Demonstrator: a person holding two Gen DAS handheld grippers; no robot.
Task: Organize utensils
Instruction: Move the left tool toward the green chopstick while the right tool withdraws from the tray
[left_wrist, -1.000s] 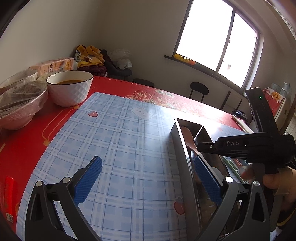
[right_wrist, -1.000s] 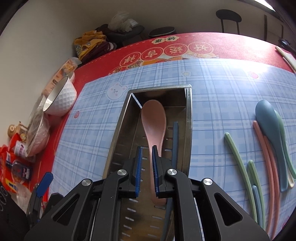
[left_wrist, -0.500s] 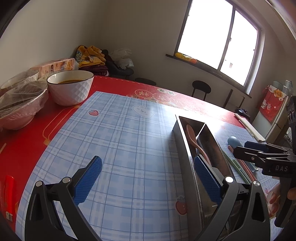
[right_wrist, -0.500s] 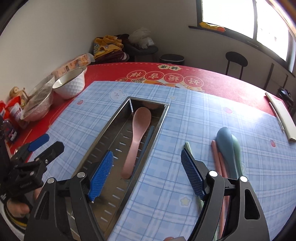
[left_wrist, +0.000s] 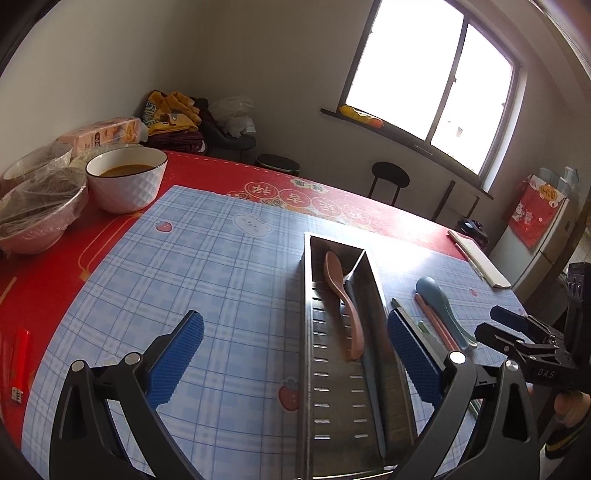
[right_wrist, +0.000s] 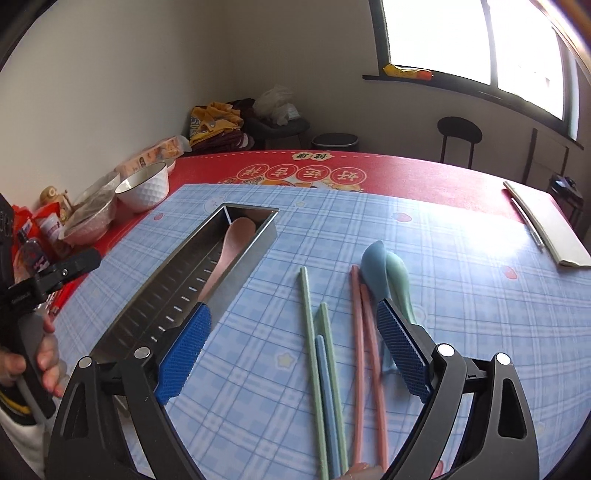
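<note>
Pink spoon (left_wrist: 341, 299), steel tray (left_wrist: 334, 398), blue-checked mat (right_wrist: 461, 280), red tablecloth (left_wrist: 40, 266); white diamond-textured bowl (left_wrist: 127, 184)

Tray: a long steel utensil tray (right_wrist: 173, 291) with slotted floor lay on the blue plaid mat, running from 7 toward 1 o'clock in the right wrist view.
Pink spoon: the pink spoon (right_wrist: 231, 251) lay inside the tray, bowl at the far end.
Loose utensils: at 3 o'clock of the tray, apart from it, lay green chopsticks (right_wrist: 308, 325), a blue chopstick (right_wrist: 327, 398), pink chopsticks (right_wrist: 360, 332), a blue spoon (right_wrist: 375, 267) and a green spoon (right_wrist: 400, 280), side by side.
</note>
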